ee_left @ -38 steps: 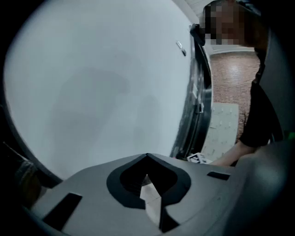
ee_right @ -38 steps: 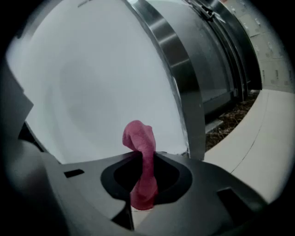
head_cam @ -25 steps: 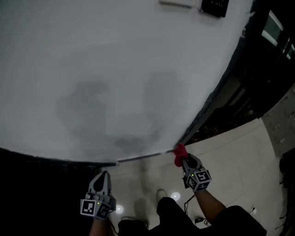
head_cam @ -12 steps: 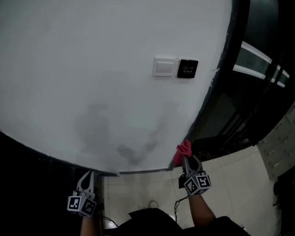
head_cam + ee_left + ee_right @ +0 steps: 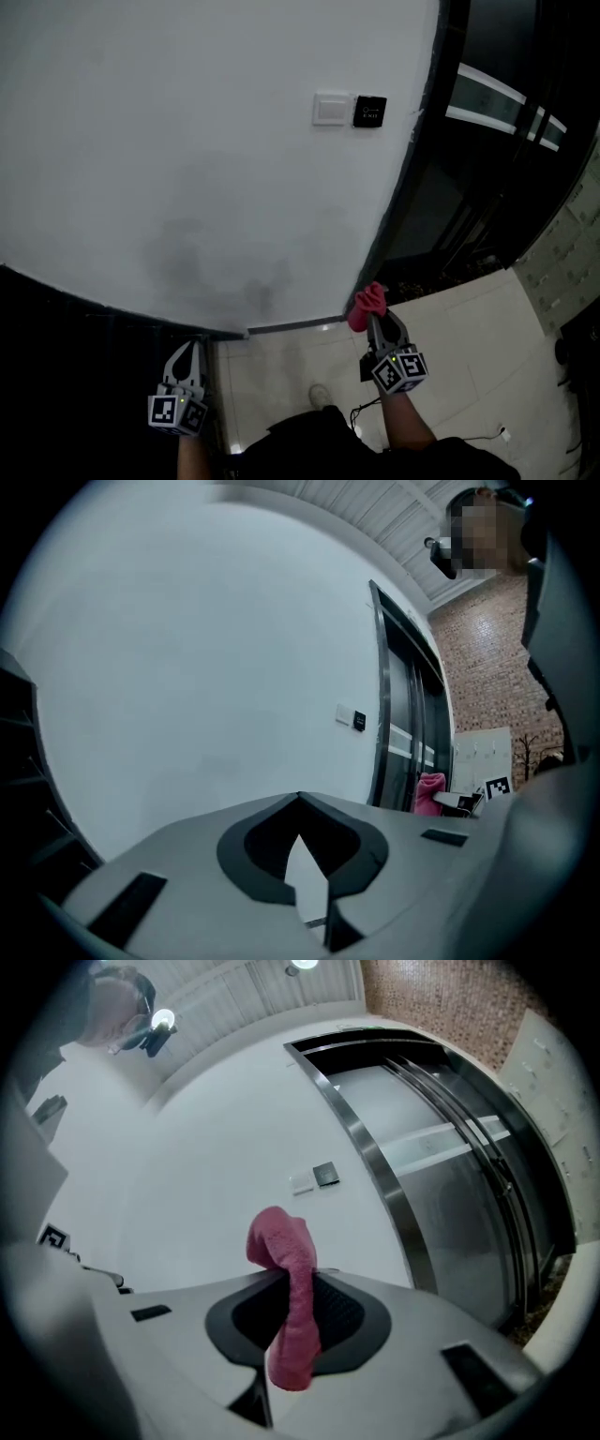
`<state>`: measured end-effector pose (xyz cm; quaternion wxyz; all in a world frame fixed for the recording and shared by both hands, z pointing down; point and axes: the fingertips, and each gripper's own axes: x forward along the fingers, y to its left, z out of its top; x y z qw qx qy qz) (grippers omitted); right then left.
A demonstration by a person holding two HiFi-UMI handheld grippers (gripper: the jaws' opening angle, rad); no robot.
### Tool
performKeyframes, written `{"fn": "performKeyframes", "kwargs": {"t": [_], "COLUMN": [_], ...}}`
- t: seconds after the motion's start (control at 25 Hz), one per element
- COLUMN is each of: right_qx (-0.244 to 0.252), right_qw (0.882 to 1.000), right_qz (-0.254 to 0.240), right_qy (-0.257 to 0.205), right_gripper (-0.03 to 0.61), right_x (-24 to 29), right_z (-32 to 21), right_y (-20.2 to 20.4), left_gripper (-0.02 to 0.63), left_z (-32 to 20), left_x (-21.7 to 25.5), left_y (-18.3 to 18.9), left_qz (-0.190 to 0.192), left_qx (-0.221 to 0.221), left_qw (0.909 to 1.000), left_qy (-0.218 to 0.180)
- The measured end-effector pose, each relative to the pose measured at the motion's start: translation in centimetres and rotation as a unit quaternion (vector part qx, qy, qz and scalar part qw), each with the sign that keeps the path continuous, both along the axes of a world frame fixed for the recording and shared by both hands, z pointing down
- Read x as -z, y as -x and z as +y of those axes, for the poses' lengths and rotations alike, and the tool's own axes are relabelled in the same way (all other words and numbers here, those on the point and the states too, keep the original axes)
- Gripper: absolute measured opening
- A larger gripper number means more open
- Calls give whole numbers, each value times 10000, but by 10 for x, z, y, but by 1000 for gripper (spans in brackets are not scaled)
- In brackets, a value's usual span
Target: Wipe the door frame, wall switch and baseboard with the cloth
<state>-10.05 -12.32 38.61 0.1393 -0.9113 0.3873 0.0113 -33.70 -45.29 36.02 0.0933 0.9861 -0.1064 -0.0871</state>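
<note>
Cloth [image 5: 368,302], pink and bunched, is pinched in the right gripper [image 5: 374,321]. In the right gripper view the jaws are closed on the cloth [image 5: 286,1288]: one end pokes up past the tips and flops left, and the rest hangs down between the pads. In the head view it sits low, at the foot of the door frame [image 5: 403,187], where the baseboard [image 5: 291,326] ends at the frame. Whether it touches either one cannot be told.

The left gripper [image 5: 191,345] is well apart to the left, low by the near end of the wall [image 5: 187,141], next to a dark panel [image 5: 56,356]. In the left gripper view its jaws [image 5: 302,855] are drawn in narrow, tips together, with only a thin sliver of wall showing between the pads and nothing held. That view also catches the cloth [image 5: 429,792] far off to the right, by the frame.

The switch [image 5: 330,109] is a white plate high on the wall, far from both grippers. A black plate [image 5: 369,111] sits just beside it on the right, close to the frame. Right of the frame is a dark glass door [image 5: 487,169] with pale bands across it. The floor [image 5: 450,309] is pale tile. The wall has faint grey smudges low down, above the baseboard.
</note>
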Motion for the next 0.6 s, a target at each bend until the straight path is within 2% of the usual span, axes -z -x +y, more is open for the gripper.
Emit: {"fn": "performKeyframes", "kwargs": {"t": [0.16,0.32,0.48,0.6], "right_qx": [-28,2,93,172], "right_qw": [10000,9997,9995,9995], "right_qz": [37,199,211,183], "right_qy": [-53,-156,-233,-213], "right_gripper": [60,60,58,57], "right_x": [4,14,18,15], "right_z": [13,20,22,22], "right_y": [25,29,34,38], "left_gripper": [0,0,0,0], "left_z": [13,22,30,40], "left_x": [0,-2,-10,-14], "left_y": [18,30,33,32], "left_qz": [77,304,370,373], "left_qx": [-111,-160,-54,-64], "left_qw": [9999,9993,9987,9988], "left_qy": [-62,168,340,303]}}
